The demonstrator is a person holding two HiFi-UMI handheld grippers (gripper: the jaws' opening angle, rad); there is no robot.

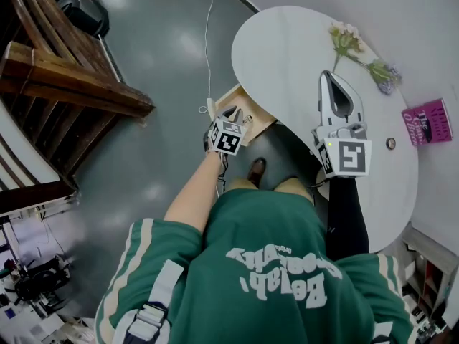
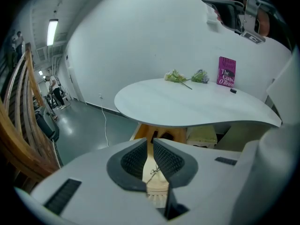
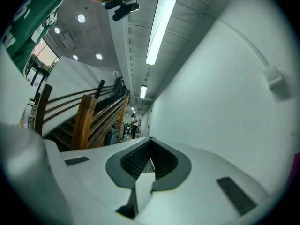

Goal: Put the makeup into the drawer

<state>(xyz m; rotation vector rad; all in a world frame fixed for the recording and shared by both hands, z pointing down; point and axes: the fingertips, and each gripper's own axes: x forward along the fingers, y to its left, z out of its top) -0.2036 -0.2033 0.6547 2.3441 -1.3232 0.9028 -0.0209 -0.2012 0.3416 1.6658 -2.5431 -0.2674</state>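
Between the fingers of the left gripper (image 2: 150,143) only a thin slit shows and nothing is gripped: they are clenched almost together. They tilt down over the open wooden drawer (image 2: 139,131) that juts from under the white worktop (image 2: 187,108). Near the drawer's back lie small dark things (image 2: 161,136), perhaps the makeup, but they are too small to be sure. From the head view this gripper (image 1: 231,112) sits at the drawer's (image 1: 231,95) near edge, off the worktop's (image 1: 287,56) rim. The right gripper (image 3: 150,142) has its fingers pressed shut on nothing and is held over the worktop. Its tips (image 1: 328,77) are near the flowers (image 1: 358,52). Farther along the worktop are a pink book (image 1: 428,122) and a small dark round thing (image 1: 391,143), well apart from both grippers. A wooden staircase (image 1: 64,70) stands across the grey floor (image 1: 158,49)
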